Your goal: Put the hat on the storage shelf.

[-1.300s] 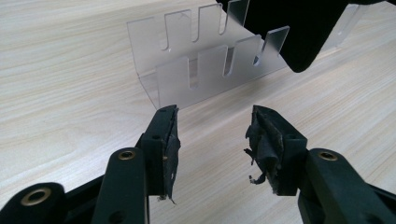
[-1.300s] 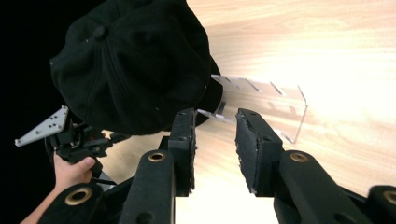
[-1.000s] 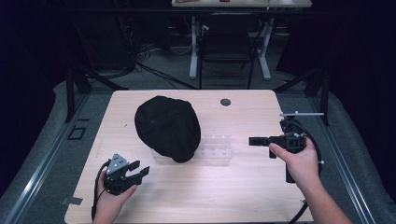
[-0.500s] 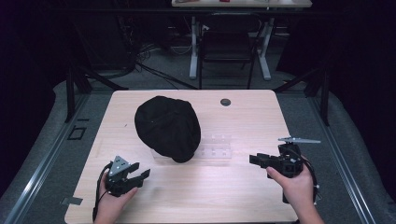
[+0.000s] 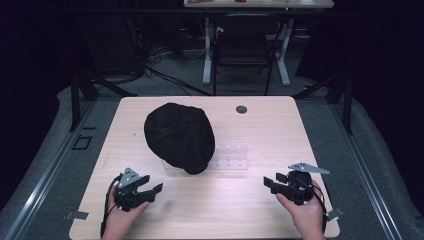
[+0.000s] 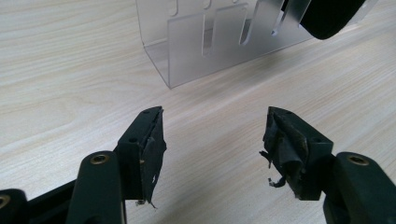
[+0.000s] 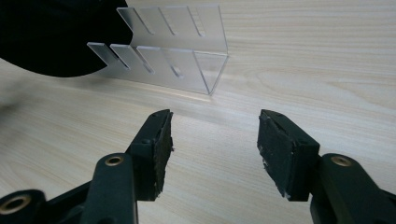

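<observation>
A black cap (image 5: 179,136) lies over a clear acrylic slotted rack (image 5: 230,156) in the middle of the wooden table (image 5: 260,125). My left gripper (image 5: 151,190) rests near the front left edge, open and holding nothing, its jaws pointing toward the rack (image 6: 205,37). The cap's edge (image 6: 331,18) shows at the top right of the left gripper view. My right gripper (image 5: 270,182) sits near the front right, open and holding nothing, facing the rack (image 7: 177,51) and the cap (image 7: 56,37).
A small dark round grommet (image 5: 241,109) is set in the table near its far edge. A chair (image 5: 243,50) and table legs stand on the floor beyond. Bare wood lies between the two grippers along the front edge.
My right gripper has drawn back toward the front edge and lower on the table. The left gripper has hardly moved.
</observation>
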